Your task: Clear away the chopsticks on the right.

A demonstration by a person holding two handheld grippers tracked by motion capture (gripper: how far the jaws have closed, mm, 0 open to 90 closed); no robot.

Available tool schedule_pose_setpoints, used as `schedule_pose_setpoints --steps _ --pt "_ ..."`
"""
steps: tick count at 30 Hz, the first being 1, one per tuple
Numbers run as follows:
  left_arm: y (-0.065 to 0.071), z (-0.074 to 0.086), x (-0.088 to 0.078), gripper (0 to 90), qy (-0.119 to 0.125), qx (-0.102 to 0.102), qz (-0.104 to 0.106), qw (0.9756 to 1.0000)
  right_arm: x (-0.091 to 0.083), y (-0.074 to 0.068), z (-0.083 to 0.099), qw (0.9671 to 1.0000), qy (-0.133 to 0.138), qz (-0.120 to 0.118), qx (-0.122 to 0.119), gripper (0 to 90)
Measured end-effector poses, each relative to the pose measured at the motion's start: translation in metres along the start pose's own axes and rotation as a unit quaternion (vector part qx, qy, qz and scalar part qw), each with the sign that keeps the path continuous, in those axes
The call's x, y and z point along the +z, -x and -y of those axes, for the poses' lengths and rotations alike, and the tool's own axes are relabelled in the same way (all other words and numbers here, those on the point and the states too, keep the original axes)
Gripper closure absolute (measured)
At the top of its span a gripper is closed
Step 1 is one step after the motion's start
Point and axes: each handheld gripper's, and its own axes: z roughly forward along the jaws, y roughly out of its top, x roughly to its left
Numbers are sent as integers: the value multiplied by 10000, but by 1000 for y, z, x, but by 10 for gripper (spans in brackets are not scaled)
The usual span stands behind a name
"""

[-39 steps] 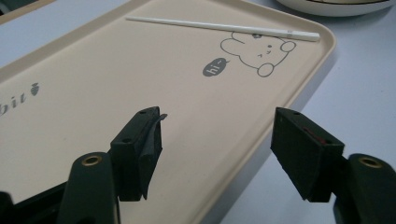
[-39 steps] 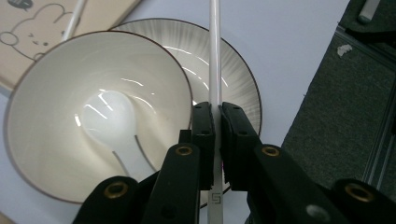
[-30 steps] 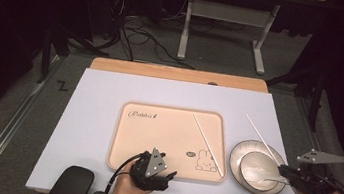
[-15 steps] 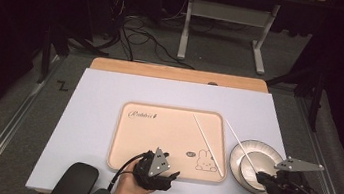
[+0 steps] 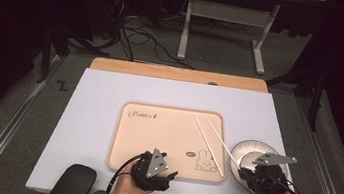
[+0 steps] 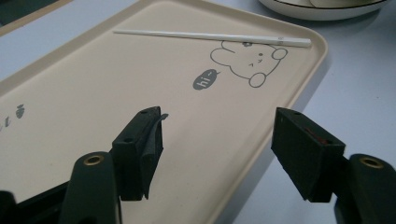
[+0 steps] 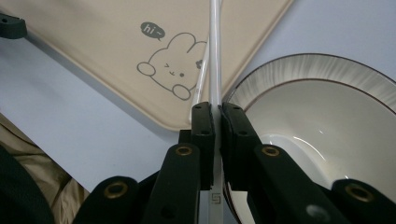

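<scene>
A beige tray (image 5: 154, 140) printed with a rabbit lies in the middle of the white table. One white chopstick (image 5: 209, 146) rests on its right part, also seen in the left gripper view (image 6: 210, 36). My right gripper (image 5: 246, 172) (image 7: 215, 112) is shut on a second white chopstick (image 5: 222, 140) (image 7: 215, 56), which slants over the tray's right edge. A white bowl (image 5: 253, 150) (image 7: 327, 116) sits just right of the tray, under that gripper. At the tray's near edge my left gripper (image 5: 163, 170) (image 6: 219, 135) stands open, nothing between its jaws.
The white table top (image 5: 91, 116) has a wooden strip (image 5: 178, 73) along its far edge. Beyond it are a metal stand (image 5: 224, 28) and cables on the floor. A dark rounded object (image 5: 73, 182) sits at the near left corner.
My right gripper has moved left and a little nearer with the chopstick, from beyond the bowl to over the tray's right edge. The left gripper has stayed put.
</scene>
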Motion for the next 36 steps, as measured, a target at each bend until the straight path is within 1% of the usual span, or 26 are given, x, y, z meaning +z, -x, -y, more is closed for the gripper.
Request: schedule_pose_setpoints --steps 1,2,3,4,6,7,9,14,18,19,22,23,24,25,27,28,30,36 --pt "0 0 -1 341 14 -44 -10 10000 1 0 -1 10000 3 5 -29 858" --pt "-1 0 -2 341 -1 -33 -28 10000 3 -1 -2 10000 -6 -24 -40 858" --pt "0 1 -2 340 49 -112 -30 9999 5 -2 -4 10000 -1 -21 -70 858" --pt "-1 2 -3 340 -4 -59 -56 10000 8 -2 -4 10000 5 -38 -61 858" --pt "-1 3 -5 341 8 -60 -80 9999 13 -3 -6 10000 -17 -54 -65 858" --pt "-2 3 -6 341 20 -49 -109 9999 17 -3 -7 9999 -29 -97 -74 858" --pt "-3 3 -8 341 16 -58 -157 9999 23 -5 -10 9999 -54 -102 -96 858" --pt "-5 5 -13 340 83 -115 -288 9995 38 -11 -18 9995 -146 -209 -176 858" --pt "-7 5 -18 340 122 -107 -396 9991 50 -14 -24 9991 -212 -275 -243 857" --pt "-7 5 -19 341 151 -144 -412 9989 53 -15 -25 9990 -240 -293 -254 857" --pt "-9 5 -22 341 153 -125 -480 9987 62 -18 -28 9985 -325 -343 -270 857" --pt "-9 5 -22 341 179 -172 -496 9985 64 -18 -30 9984 -335 -355 -284 857" --pt "-10 5 -23 340 158 -133 -523 9984 66 -19 -31 9983 -364 -355 -293 857" --pt "-10 5 -23 340 182 -164 -533 9983 69 -19 -32 9981 -389 -366 -299 857" --pt "-10 5 -26 341 190 -149 -571 9981 73 -20 -33 9978 -460 -355 -327 857" --pt "-10 5 -27 341 171 -126 -579 9981 76 -20 -34 9976 -487 -379 -304 856" --pt "-10 5 -28 341 224 -165 -611 9977 79 -20 -35 9973 -533 -376 -329 856" --pt "-12 5 -33 341 232 -137 -705 9971 90 -24 -39 9963 -672 -356 -409 855"
